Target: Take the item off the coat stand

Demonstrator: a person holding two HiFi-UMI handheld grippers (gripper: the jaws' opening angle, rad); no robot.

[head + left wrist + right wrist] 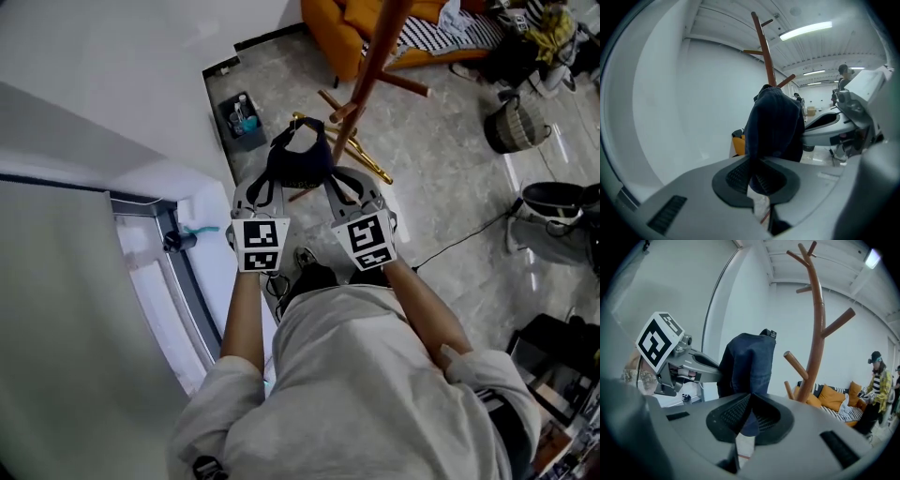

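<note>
Head view, looking steeply down: a person in a pale top holds the left gripper (270,187) and the right gripper (339,187) side by side in front of the body, each with its marker cube facing up. Between the two hangs the item (300,159), a dark blue fabric piece with an arched strap on top. It sits at the grippers' tips, above the grey tiled floor (441,178) and just beside the lower part of the reddish-brown wooden stand (370,61), whose pole runs up to the top edge. An orange sofa (342,28) stands behind the stand, and a small bin (242,118) sits by the white wall (112,75).

Left gripper view: the jaws are closed on the lower edge of the item, the fabric pinched between the ribbed pads (740,173). The item rises in front of the stand's pole. The right gripper shows at the right edge, reaching to the item's far side.

Right gripper view: the jaws are likewise pressed together on the item's lower edge, with fabric between the pads. Here the item stands left of the stand and apart from it; none of the pegs (796,365) touches it. The left gripper comes in from the left and meets the item's side. A person (877,385) stands at the far right, near the sofa.
</note>
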